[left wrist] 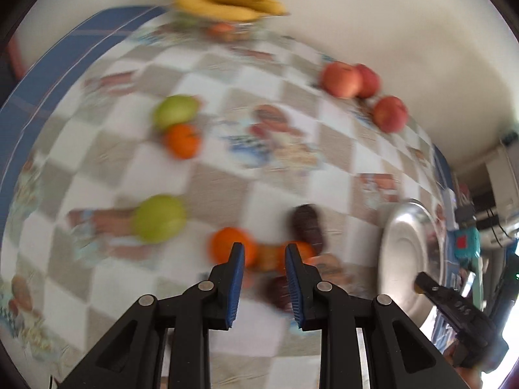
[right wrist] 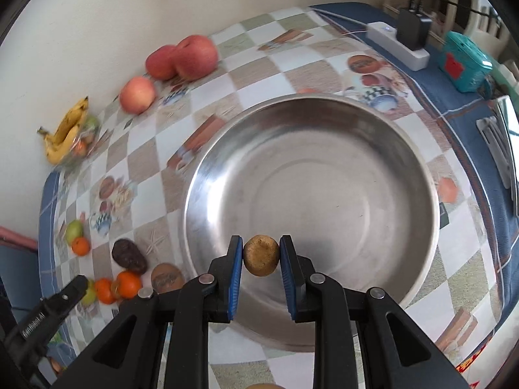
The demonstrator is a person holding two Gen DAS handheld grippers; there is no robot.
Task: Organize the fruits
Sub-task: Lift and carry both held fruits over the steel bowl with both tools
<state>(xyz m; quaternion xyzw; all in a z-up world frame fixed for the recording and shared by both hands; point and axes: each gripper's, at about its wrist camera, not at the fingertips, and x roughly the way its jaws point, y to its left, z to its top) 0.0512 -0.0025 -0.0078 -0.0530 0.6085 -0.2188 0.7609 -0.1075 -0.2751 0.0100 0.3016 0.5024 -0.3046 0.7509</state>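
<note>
Pinching a small brown fruit (right wrist: 261,255) between its blue pads, the right gripper (right wrist: 261,256) holds it over the near rim of the steel bowl (right wrist: 373,149), at about 6 o'clock on the bowl, which is otherwise bare inside. The left gripper (left wrist: 264,253) has its jaws drawn close with nothing between them, above a cluster of oranges (left wrist: 227,246) and dark fruits (left wrist: 308,227) on the checked tablecloth (left wrist: 220,191); this view is blurred. Beyond them lie two green fruits (left wrist: 160,218) and another orange (left wrist: 181,140) toward 10 o'clock, three red apples (left wrist: 340,79) toward 1 o'clock, and bananas (left wrist: 227,3) farthest, at 12 o'clock by the wall.
</note>
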